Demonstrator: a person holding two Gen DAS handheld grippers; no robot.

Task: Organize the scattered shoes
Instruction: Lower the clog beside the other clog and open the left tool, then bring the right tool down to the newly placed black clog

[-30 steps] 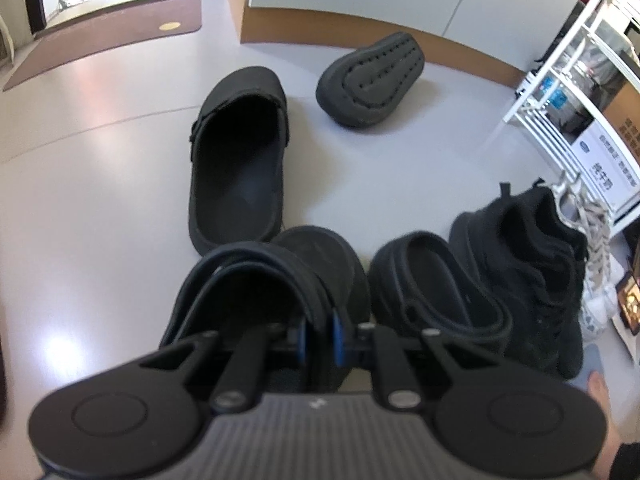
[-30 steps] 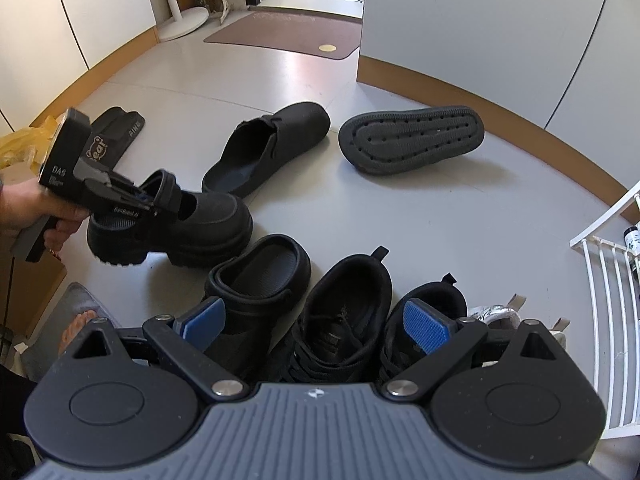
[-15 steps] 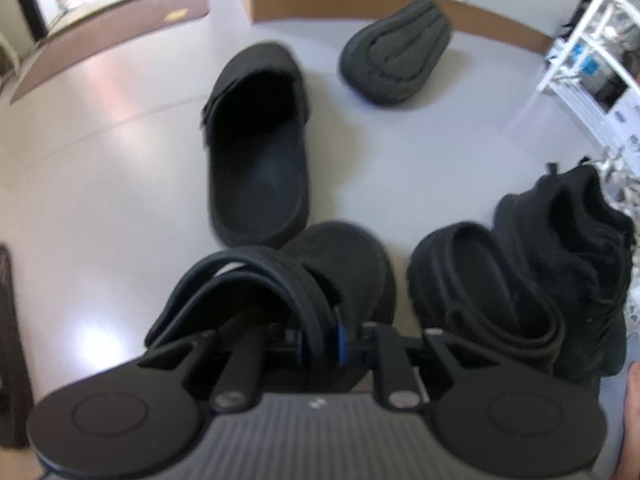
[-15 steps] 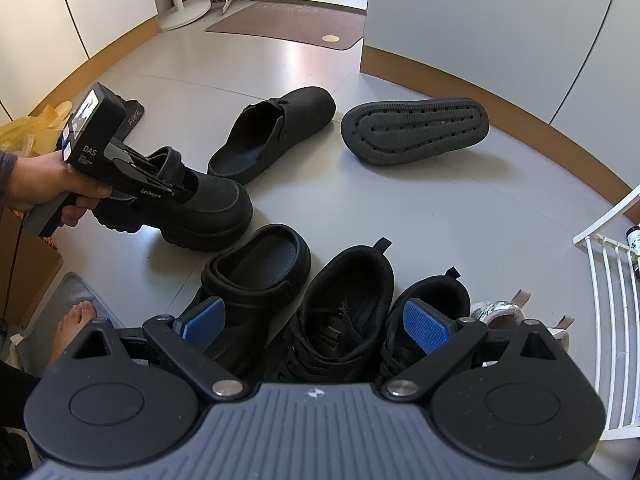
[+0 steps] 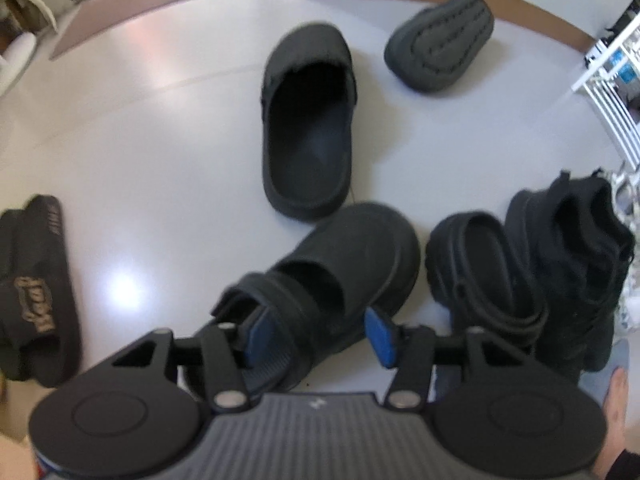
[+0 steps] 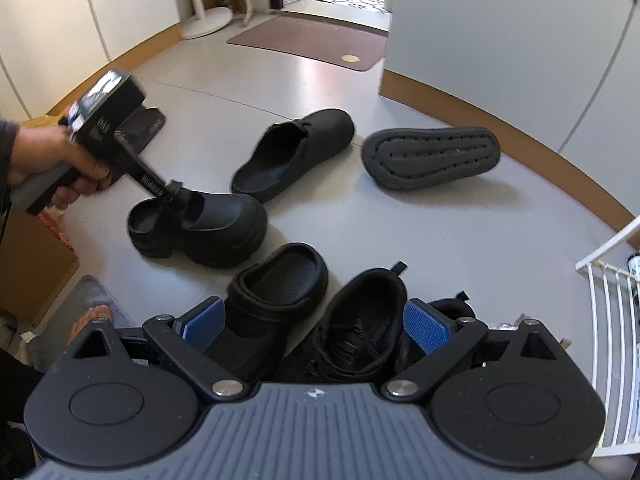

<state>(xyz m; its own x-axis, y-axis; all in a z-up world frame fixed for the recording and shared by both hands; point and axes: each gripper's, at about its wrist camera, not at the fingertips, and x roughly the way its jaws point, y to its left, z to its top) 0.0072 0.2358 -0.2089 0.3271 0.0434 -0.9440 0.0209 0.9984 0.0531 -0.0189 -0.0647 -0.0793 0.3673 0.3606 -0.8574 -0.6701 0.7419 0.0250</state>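
I am looking down on a pale grey floor [image 6: 460, 232] with black shoes scattered and partly lined up. Nearest me is the row taking shape: a black sneaker [image 6: 360, 332], then a strapped clog [image 6: 276, 292] just beside it. To the left of the clog sits the chunky strap shoe [image 6: 200, 228], flat on its sole and slightly apart from the row.

This looks like the release step. My left gripper [image 5: 316, 334] has its fingers opening; the shoe's ankle strap [image 5: 288, 296] lies between the blue pads, and they no longer appear to press it. My right gripper [image 6: 310, 322] hangs over the row with fingers spread wide, holding nothing.

Farther out, a backless mule [image 6: 296, 156] lies upright, and a slide [image 6: 432, 158] rests sole-up near the wall. A dark slipper with lettering [image 5: 34, 292] lies off to the left.

Next, I judge, I should lift the left fingers clear of the strap, then go for the mule, gripping its side wall.
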